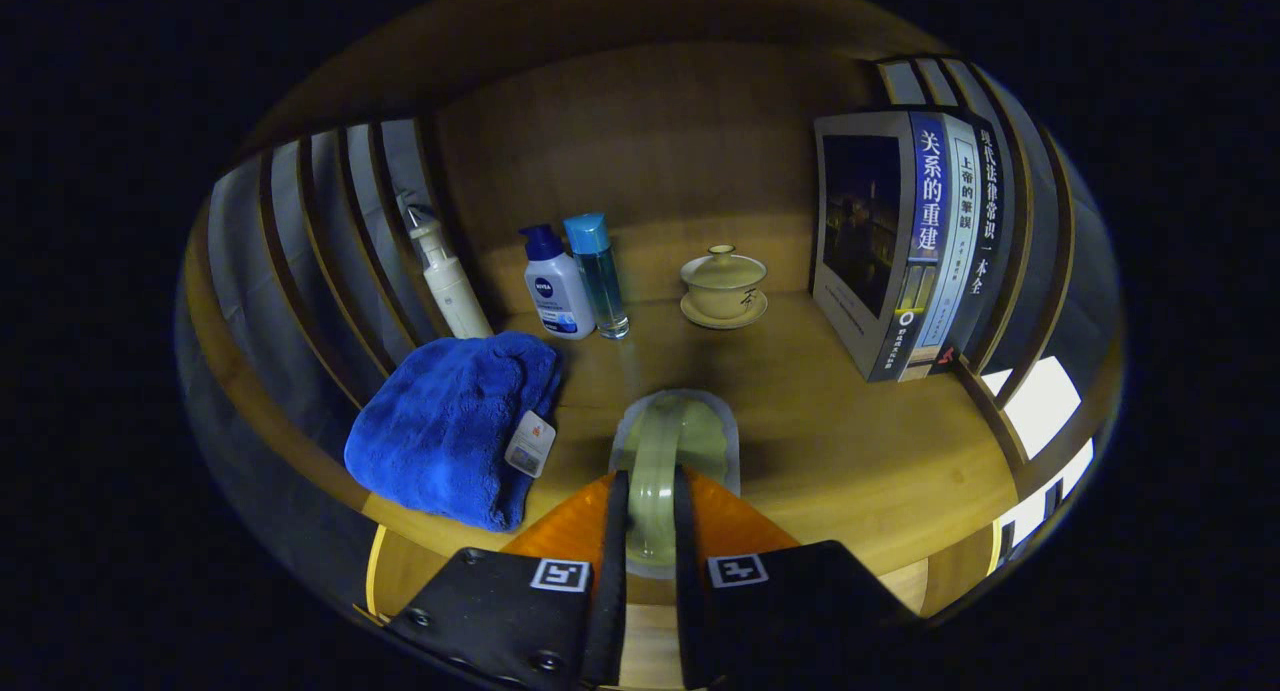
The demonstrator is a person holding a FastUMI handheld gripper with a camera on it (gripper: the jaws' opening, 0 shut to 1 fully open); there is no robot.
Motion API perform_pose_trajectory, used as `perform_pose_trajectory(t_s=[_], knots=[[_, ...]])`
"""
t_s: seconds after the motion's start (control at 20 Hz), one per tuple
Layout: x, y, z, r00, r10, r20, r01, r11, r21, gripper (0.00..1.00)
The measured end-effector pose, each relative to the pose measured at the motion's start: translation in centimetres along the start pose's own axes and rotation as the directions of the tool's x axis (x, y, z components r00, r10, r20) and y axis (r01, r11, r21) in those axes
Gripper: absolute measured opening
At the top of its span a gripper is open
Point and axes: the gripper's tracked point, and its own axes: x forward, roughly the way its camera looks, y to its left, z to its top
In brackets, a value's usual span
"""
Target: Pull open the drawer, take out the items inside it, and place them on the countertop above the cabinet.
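— What did your claw [650, 531] have in it at that moment?

— It was clamped on a pale green translucent object [668, 451], rounded at the far end, something like a roll of tape in clear wrapping. I couldn't tell exactly what it was. Both fingers pressed on its near part, one on each side, with only a narrow gap between them filled by the thing itself.

— And where was it in relation to the desk?

— Its far end stuck out ahead of the fingers, over the wooden desk [850, 441]. A shadow lay just beside it on the wood. Whether it touched the surface or hung just above, I couldn't tell.

— What else stood up there?

— To my left of the fingers lay a folded blue towel [450, 426] with a small tag [530, 443] on its near edge. Beyond it, against the back, stood a white pump bottle [450, 281], then a white lotion bottle with a dark blue cap [556, 286], and touching or just beside that a slim clear blue bottle [598, 276].

— Anything in the middle?

— A cream lidded teacup on a saucer [723, 286], well beyond the fingers, apart from the bottles.

— And to the right?

— A row of upright books [915, 246], leaning near the slatted side wall [1040, 271]. A similar slatted wall [300, 241] ran behind the towel.
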Motion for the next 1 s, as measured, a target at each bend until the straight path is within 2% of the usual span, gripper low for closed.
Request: perform_pose_trajectory(t_s=[0.15,0.25,0.65,1.0], knots=[[0.3,-0.3,-0.1,1.000,-0.007,-0.003,0.007,1.000,0.004,0.42],[0.2,-0.5,-0.3,1.000,-0.016,-0.012,0.016,1.000,-0.003,0.44],[-0.9,-0.3,0.3,0.999,-0.023,0.026,0.023,0.999,-0.026,0.94],[-4.2,1.4,1.0,0.993,0.015,0.118,-0.009,0.999,-0.049,0.97]])
